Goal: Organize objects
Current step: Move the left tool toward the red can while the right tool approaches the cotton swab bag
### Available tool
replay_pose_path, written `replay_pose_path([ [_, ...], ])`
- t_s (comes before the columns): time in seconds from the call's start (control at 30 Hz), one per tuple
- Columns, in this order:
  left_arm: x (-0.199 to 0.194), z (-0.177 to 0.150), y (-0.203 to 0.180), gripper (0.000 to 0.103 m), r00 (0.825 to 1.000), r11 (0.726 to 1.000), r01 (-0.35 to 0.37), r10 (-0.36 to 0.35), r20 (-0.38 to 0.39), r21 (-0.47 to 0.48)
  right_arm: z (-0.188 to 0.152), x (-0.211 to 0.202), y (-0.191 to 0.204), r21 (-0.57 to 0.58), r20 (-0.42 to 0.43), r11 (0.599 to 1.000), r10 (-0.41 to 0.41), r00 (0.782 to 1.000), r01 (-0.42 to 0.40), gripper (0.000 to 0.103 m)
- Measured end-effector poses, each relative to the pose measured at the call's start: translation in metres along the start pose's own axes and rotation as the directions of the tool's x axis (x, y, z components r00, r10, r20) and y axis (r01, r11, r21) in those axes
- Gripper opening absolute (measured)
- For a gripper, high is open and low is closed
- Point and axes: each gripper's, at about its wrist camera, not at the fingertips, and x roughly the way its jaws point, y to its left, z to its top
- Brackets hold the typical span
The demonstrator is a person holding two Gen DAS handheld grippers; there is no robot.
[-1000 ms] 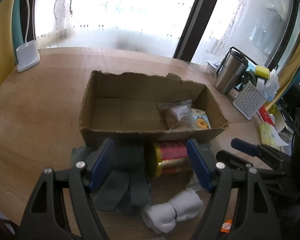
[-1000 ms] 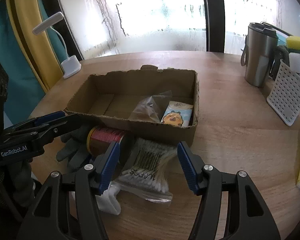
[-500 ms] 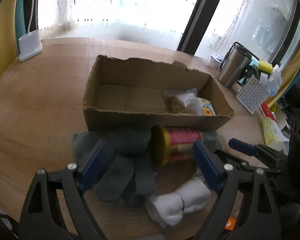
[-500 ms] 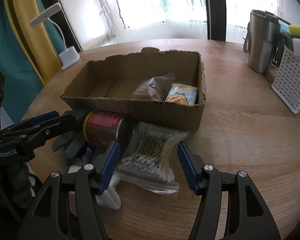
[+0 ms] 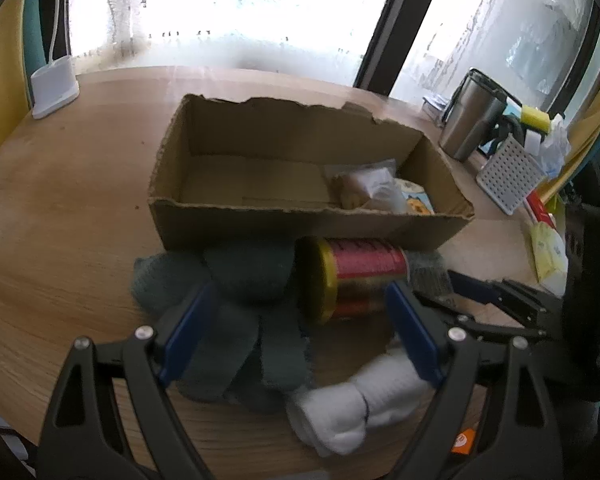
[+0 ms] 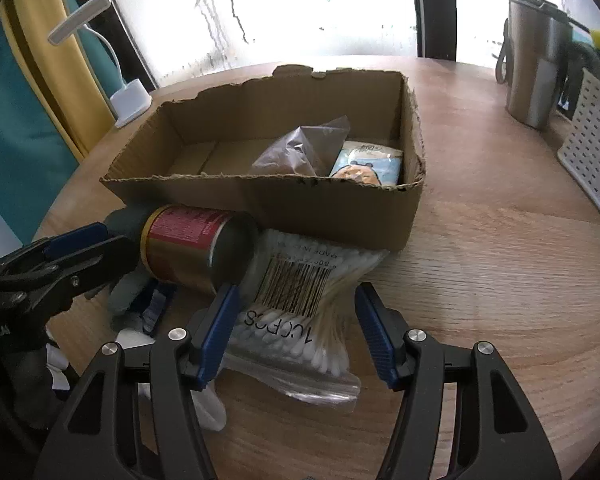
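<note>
A torn cardboard box (image 5: 300,220) (image 6: 260,200) holds a brown packet (image 6: 300,148) and a cartoon snack packet (image 6: 368,164) at its right end. In front of it lie a red-and-gold can (image 5: 360,276) (image 6: 184,240) on its side, grey gloves (image 5: 244,276), a white sock roll (image 5: 360,404) and a bag of cotton swabs (image 6: 300,292). My left gripper (image 5: 296,304) hangs open and wide above the gloves and the can. My right gripper (image 6: 296,296) is open, its fingers either side of the swab bag, not pressing it.
A steel tumbler (image 6: 536,60) and a white perforated rack (image 6: 592,148) stand at the table's right. A white lamp base (image 5: 54,88) sits far left by the window. A yellow packet (image 5: 548,248) lies near the right edge.
My left jaws have spread wider over the gloves and can. My right gripper has sunk closer to the swab bag, its opening unchanged.
</note>
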Motion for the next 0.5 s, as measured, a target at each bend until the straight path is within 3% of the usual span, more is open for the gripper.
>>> replay_pose_path([
  [0.23, 0.006, 0.0, -0.009, 0.088, 1.0, 1.0, 0.0, 0.001, -0.023, 0.013, -0.004, 0.004, -0.009, 0.006, -0.013, 1.0, 0.004, 1.0, -0.004, 0.062],
  [0.5, 0.002, 0.0, -0.021, 0.088, 1.0, 0.999, -0.022, 0.022, -0.007, 0.039, -0.01, -0.005, -0.021, 0.013, 0.006, 1.0, 0.002, 1.0, -0.002, 0.051],
])
